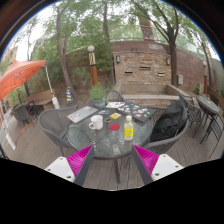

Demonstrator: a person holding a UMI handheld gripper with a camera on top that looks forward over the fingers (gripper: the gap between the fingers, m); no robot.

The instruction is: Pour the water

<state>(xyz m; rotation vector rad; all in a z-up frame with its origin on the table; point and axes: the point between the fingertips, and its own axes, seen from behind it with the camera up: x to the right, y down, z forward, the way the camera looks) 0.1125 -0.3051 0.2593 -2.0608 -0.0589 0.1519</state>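
One bottle stands upright beside one cup mid-table, beyond the wide, empty gripper.

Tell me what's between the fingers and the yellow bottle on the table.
In the gripper view, nothing stands between: the open fingers hang short of the glass table, and only its bare near top lies before the yellow bottle. A white cup sits off to the side.

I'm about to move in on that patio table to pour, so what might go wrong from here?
The bottle stands beside a cup and other items on the glass table; a wide approach may knock something over. Chairs crowd the table, so the hand-held gripper, open and well short of it, may snag one.
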